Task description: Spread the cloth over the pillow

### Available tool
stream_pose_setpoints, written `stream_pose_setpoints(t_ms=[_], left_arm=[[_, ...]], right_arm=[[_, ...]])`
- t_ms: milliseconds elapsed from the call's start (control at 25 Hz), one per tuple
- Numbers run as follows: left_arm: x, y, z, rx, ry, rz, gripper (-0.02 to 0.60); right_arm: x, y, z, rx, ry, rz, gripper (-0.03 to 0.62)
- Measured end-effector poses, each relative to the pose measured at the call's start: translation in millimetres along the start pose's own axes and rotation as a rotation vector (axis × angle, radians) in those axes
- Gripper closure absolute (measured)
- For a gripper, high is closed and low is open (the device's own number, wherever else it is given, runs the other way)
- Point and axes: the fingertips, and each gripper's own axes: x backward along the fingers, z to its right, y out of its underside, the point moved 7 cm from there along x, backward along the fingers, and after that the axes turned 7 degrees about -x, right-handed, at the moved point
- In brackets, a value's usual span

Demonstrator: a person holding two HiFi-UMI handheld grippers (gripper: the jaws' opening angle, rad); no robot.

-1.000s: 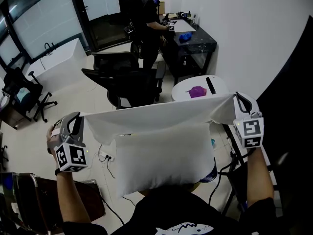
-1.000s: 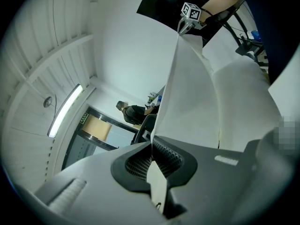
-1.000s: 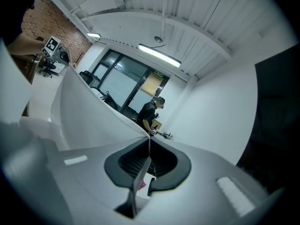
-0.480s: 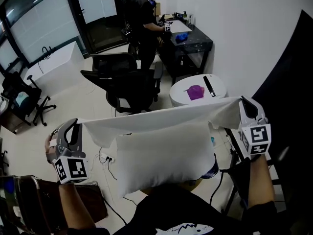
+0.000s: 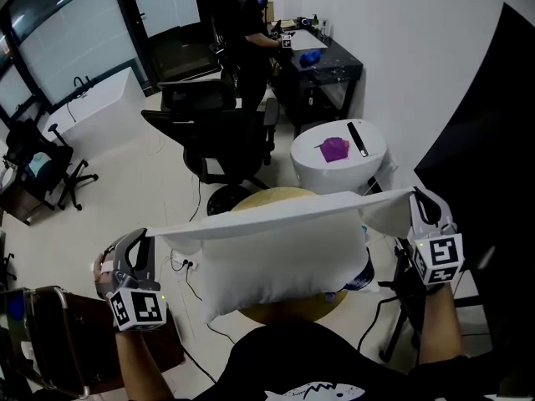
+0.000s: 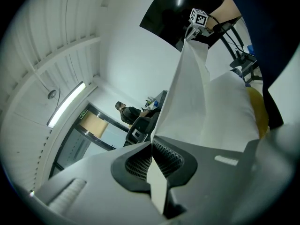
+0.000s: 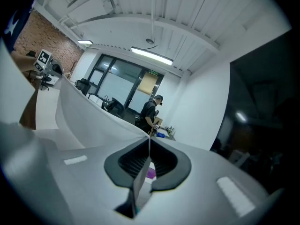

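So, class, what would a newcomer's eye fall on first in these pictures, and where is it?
A white cloth stretched taut across the middle of the head view, its ends pinched in the shut jaws of the left gripper and right gripper. Just below it sits a plump white pillow.

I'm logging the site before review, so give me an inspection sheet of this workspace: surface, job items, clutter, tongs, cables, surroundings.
Surface: round tan table, mostly covered by the pillow.
Job's things: white pillow lies on the table; white cloth is held stretched along the pillow's far edge, not yet laid down.
Clutter: white round stand beyond the table bears a purple item and a black bar.
Grippers: left tongs and right tongs each shut on a cloth corner.
Cables: loose floor cables left of the table.
Surroundings: black office chairs; a person at a black desk.
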Motion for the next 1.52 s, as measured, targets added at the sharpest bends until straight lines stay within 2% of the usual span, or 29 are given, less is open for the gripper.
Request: stream_pose_setpoints(t_ms=[240,520,800,960,1240,1520], left_arm=[[42,4,48,0.047,0.044,-0.068,0.581],[81,9,122,0.096,0.124,-0.145,0.581],[108,26,195,0.160,0.253,-0.215,0.581],[112,40,240,0.131,0.345,-0.246,0.581],[111,55,294,0.123,0.437,-0.290,0.581],[97,70,339,0.118,0.532,-0.328,0.581]], right_arm=[[42,40,-14,-0.061,-0.056,-0.043,0.579],[90,100,-28,-0.068,-0.119,-0.121,0.579],[124,158,-50,-0.061,-0.168,-0.193,0.579],[135,194,-65,-0.067,-0.213,-0.254,0.580],[140,250,-85,-0.106,-0.244,-0.355,0.580],[138,304,-104,-0.098,-0.274,-0.465,0.580]])
